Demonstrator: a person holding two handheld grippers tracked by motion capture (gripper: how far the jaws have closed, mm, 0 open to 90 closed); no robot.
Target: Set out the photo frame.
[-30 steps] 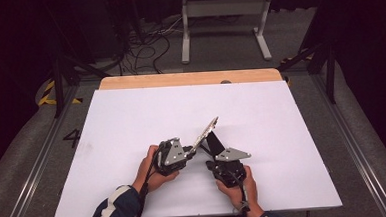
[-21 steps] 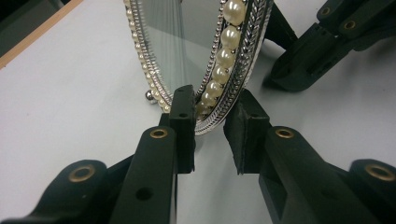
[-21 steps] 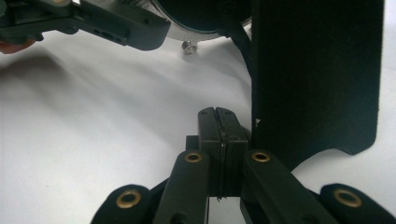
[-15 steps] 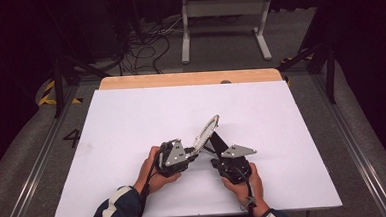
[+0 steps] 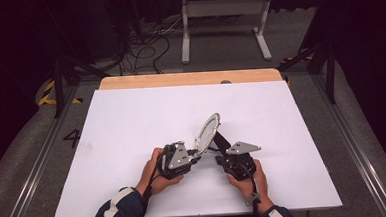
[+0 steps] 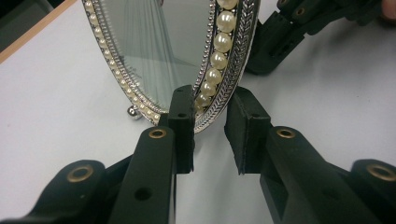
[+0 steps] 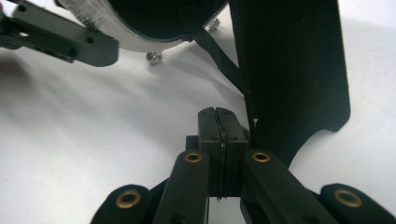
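An oval mirror (image 5: 208,132) with a silver, pearl-set frame (image 6: 219,60) stands tilted on the white table top (image 5: 131,121). My left gripper (image 5: 197,151) (image 6: 210,128) is shut on the frame's lower rim. One pad lies on the glass side and the other behind; its jaws have just closed slightly. The mirror's black easel leg (image 5: 220,138) (image 7: 289,70) props it from behind. My right gripper (image 5: 219,148) (image 7: 218,114) is shut, pads together with nothing between them. It rests on the table just left of that leg, under the mirror's dark back (image 7: 159,18).
The white top ends at a wooden strip (image 5: 189,78) on the far side. Beyond it are dark floor, loose cables (image 5: 147,46) and a metal frame stand (image 5: 223,7). Small silver feet (image 7: 153,57) of the mirror touch the table.
The mirror has tipped slightly and shows a little more of its face. My right hand has drifted a bit to the right. The left hand has stayed put.
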